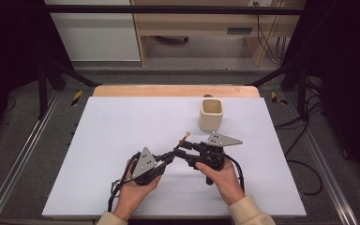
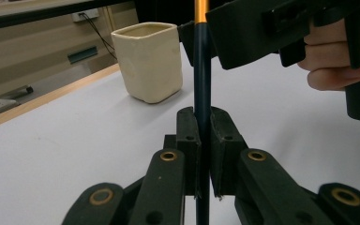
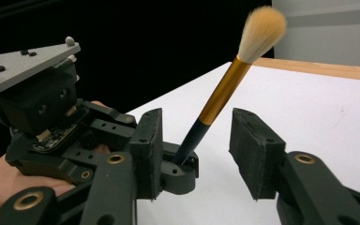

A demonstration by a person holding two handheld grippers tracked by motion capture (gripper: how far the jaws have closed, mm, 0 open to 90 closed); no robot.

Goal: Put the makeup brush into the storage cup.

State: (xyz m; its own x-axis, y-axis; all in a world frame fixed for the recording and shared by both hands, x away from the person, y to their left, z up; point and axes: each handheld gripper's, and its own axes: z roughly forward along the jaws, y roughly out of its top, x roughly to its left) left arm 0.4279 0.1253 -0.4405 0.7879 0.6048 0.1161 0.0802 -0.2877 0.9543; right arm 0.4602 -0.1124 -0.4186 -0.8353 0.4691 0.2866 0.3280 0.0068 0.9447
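A make-up brush (image 1: 183, 140) with a dark handle, a gold ferrule and pale bristles (image 3: 262, 28) stands tilted over the white table (image 1: 122, 122). My left gripper (image 1: 170, 155) is shut on the lower handle (image 2: 202, 70), which rises straight between its pads (image 2: 188, 136). In the right gripper view that same left gripper (image 3: 180, 166) holds the brush foot from the left. My right gripper (image 3: 199, 140) is open around the handle, a pad on either side with a gap to each. A cream square cup (image 1: 211, 115) stands empty and upright just beyond both grippers.
A wooden strip (image 1: 176, 90) runs along the table's far edge, with a shelf unit and cables on the floor behind. Black frame posts stand at both sides. Both hands (image 1: 222, 178) rest near the table's front edge.
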